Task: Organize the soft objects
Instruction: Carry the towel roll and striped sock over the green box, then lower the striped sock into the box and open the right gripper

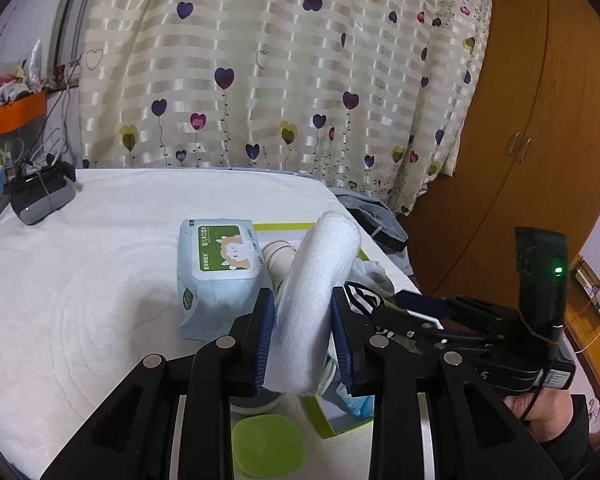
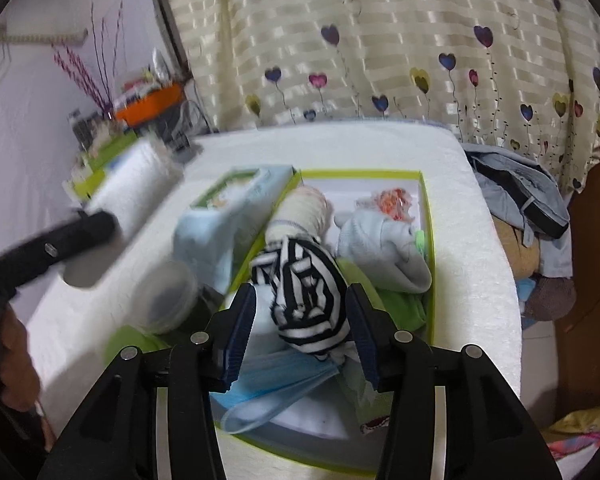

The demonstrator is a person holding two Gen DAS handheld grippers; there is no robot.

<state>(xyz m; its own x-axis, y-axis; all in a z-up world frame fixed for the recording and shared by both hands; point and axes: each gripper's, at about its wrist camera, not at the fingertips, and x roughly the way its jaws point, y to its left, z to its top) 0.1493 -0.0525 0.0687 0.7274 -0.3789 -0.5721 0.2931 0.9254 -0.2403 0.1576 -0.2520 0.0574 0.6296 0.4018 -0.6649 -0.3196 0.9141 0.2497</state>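
My left gripper (image 1: 302, 296) is shut on a rolled white towel (image 1: 320, 264), held up above the bed beside a pack of wet wipes (image 1: 220, 264). In the right wrist view a black-and-white striped sock (image 2: 304, 292) lies in a shallow green-rimmed box (image 2: 426, 216). My right gripper (image 2: 300, 292) stands open around the sock, with a gap at each pad. In the box there are also a beige rolled sock (image 2: 300, 212), a grey-blue sock (image 2: 380, 240) and a blue face mask (image 2: 276, 380).
The box sits on a white quilted bed (image 1: 80, 300). A clear round tub (image 2: 168, 296) and a green lid (image 1: 268, 444) lie near the box's left side. A black device (image 1: 40, 196) rests at the far left. Clothes (image 2: 520, 196) are piled off the bed's right edge.
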